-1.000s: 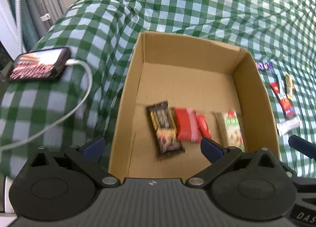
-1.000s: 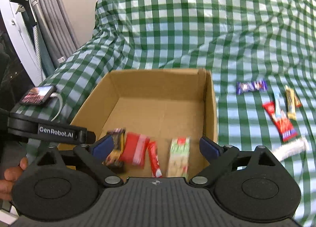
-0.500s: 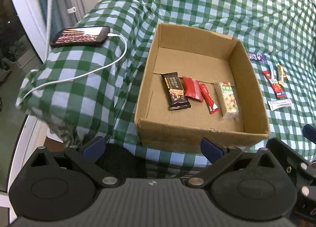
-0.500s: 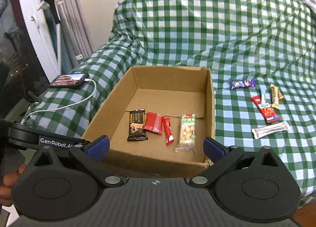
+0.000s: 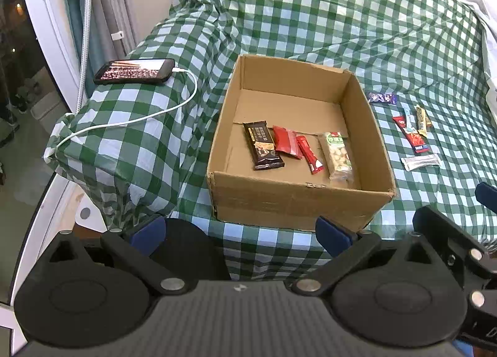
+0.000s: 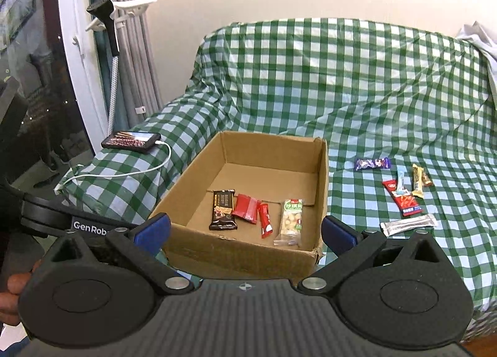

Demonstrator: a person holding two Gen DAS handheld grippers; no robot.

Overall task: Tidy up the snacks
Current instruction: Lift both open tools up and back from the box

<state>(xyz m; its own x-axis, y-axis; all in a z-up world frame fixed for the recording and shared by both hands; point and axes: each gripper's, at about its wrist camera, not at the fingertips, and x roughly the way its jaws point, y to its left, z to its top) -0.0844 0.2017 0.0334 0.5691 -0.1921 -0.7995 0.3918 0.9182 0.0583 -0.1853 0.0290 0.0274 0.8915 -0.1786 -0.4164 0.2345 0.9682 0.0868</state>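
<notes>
Cardboard box (image 5: 298, 198) sits open-topped on a sofa under a green checked cover (image 5: 357, 21), its near wall close to the seat's front edge. Inside, along the near wall: dark bar (image 5: 262, 149), red packet (image 5: 287, 146), red stick (image 5: 309, 154), nut bar (image 5: 337, 156); far half of the floor bare. Right of the box, loose snacks (image 5: 411, 130) on open cover. Left of the box, a phone (image 5: 135, 71) with white cable on the armrest. Left tool (image 5: 240, 232) and right tool (image 6: 245, 229) both spread wide, holding nothing. Since a second ago both have pulled back from over the box to in front of its near wall; contents unmoved.
</notes>
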